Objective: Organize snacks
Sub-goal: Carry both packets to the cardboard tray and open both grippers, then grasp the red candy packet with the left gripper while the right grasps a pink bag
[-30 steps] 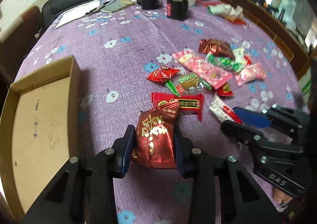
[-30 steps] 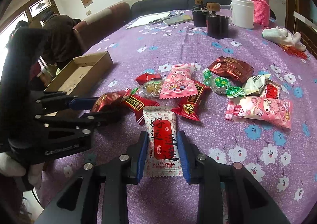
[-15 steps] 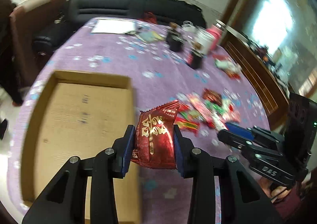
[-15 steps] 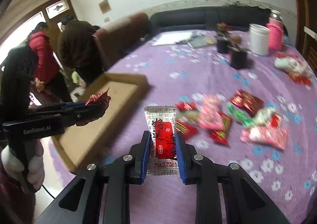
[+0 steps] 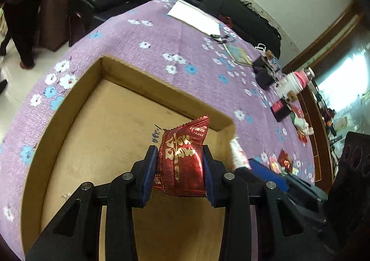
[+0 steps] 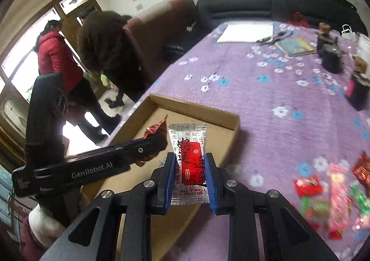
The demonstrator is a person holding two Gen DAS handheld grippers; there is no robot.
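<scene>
Your left gripper (image 5: pixel 180 168) is clamped on the dark red crinkly foil snack packet with gold lettering (image 5: pixel 181 160), pads on its two side faces at mid-body, and it hangs over the floor of the shallow brown cardboard tray (image 5: pixel 69 108), not touching it. Your right gripper (image 6: pixel 189 176) is clamped the same way on the silver-white plastic sachet with a red label (image 6: pixel 190 157), held upright near the tray's near-right corner, roughly over its rim; exact overlap is hard to tell from the fisheye. Both packets look light, soft and air-puffed, so expect them to squash and crinkle, not resist. The film looks slick, so a light pinch could let them slide; the mid-body hold you have looks right, sealed crimped ends are the fallback. Contents may be brittle, so don't over-squeeze. They'll likely drop flat and may skid on the cardboard. The rest of the loose pile of snack wrappers (image 6: pixel 335 194) lies on the purple floral tablecloth (image 6: pixel 277 80), well apart from the tray.
</scene>
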